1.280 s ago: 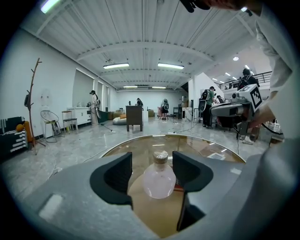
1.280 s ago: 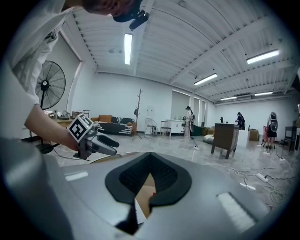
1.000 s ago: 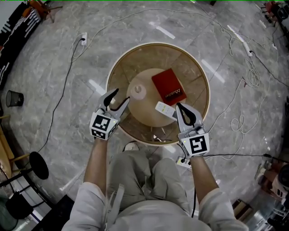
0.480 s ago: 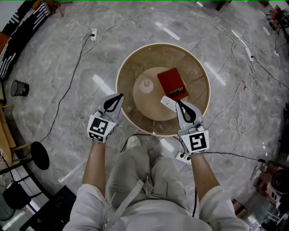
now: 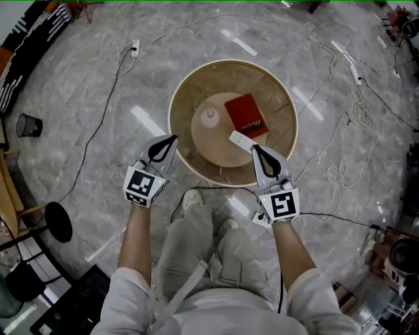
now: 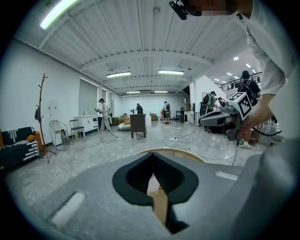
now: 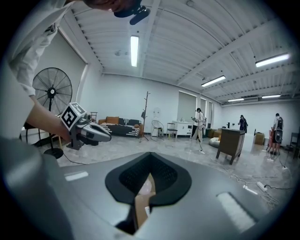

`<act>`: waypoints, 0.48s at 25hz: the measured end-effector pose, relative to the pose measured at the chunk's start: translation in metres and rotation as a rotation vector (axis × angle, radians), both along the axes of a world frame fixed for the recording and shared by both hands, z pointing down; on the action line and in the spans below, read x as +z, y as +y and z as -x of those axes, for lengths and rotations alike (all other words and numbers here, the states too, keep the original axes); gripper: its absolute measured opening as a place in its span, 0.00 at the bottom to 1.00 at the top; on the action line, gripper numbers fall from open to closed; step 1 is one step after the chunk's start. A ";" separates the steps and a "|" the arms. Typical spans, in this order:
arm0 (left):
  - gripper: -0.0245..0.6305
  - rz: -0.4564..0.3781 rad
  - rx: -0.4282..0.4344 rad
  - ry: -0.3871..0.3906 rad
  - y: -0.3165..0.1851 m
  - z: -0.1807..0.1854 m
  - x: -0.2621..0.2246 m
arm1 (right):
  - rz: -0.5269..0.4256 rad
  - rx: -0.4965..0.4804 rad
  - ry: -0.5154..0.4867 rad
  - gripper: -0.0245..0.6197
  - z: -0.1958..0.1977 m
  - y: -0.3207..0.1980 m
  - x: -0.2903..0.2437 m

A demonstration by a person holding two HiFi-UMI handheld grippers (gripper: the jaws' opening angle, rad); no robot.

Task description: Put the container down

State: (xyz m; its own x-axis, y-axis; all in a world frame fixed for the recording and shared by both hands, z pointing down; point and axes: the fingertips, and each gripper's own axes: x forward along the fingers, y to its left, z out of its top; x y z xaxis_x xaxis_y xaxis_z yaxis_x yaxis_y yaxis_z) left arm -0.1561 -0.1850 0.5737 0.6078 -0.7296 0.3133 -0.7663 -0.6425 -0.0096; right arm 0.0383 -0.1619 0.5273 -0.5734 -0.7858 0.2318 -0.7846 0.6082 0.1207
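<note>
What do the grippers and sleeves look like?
Both match: left gripper and right gripper are pale grey, tapered, with black-lined jaws and a white cube bearing black square markers at the rear. A black cable runs along the right arm. White sleeves end near the elbows.

Bright, even indoor light comes from overhead. Ceiling tube lights glow at the upper left of the left gripper view, and another tube is blown out white in the right gripper view. In the head view the polished marble floor carries white glare streaks, and shadows are faint and soft. Both gripper views bend strongly, with black corners and curved ceiling lines. The left gripper and the right gripper look soft and out of focus at the bottom of their own views.
</note>
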 end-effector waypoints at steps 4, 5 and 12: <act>0.04 0.000 0.009 -0.004 0.008 -0.003 -0.017 | -0.002 -0.001 0.011 0.05 -0.001 0.007 -0.017; 0.04 -0.003 0.007 -0.005 0.008 -0.003 -0.020 | -0.003 -0.001 0.012 0.05 -0.002 0.008 -0.020; 0.04 -0.009 0.008 -0.013 0.018 -0.008 -0.039 | -0.005 -0.004 0.009 0.05 -0.005 0.016 -0.036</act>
State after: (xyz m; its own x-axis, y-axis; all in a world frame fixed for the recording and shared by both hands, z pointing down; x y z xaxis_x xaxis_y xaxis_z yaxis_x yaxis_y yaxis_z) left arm -0.1479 -0.1669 0.5350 0.6098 -0.7272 0.3152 -0.7606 -0.6487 -0.0252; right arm 0.0430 -0.1454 0.4914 -0.5746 -0.7845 0.2332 -0.7809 0.6108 0.1306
